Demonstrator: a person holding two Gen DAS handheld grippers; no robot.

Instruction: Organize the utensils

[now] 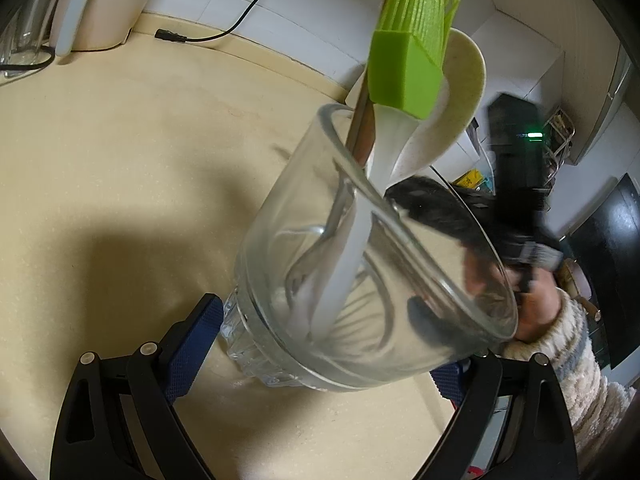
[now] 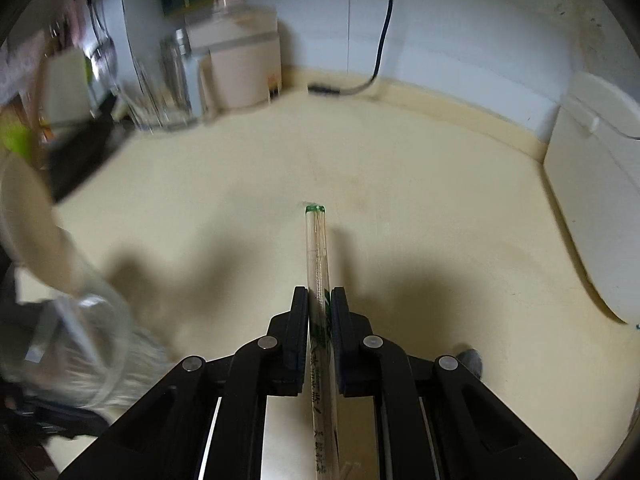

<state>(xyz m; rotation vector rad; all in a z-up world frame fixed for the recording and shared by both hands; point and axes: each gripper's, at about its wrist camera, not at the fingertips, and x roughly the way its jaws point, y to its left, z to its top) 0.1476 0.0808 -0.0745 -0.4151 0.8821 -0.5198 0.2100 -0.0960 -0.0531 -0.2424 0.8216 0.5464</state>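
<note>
Two thin sticks in a clear wrapper, the chopsticks (image 2: 318,264), are pinched between the black fingers of the right gripper (image 2: 320,300), whose jaws are nearly closed on them. The chopsticks run up the middle of the right wrist view, and their green tip is seen against the counter (image 2: 440,208) near the centre.

A glass jar (image 1: 360,264) fills the lower middle of the left wrist view. It is tilted, and it sits between the blue pads (image 1: 192,344) of the left gripper (image 1: 320,360), which are spread wide around its base. The left pad seems just beside the glass; whether both pads press on it cannot be told. A green brush (image 1: 404,60), a pale spoon (image 1: 452,92), a wooden stick (image 1: 362,120) and a whisk (image 1: 360,280) are stood in the jar.

A hand (image 1: 536,312) in a knitted sleeve is seen at the right edge. A beige cooker (image 2: 244,64) and a black cord (image 2: 384,28) are seen in the upper part of the right wrist view.
</note>
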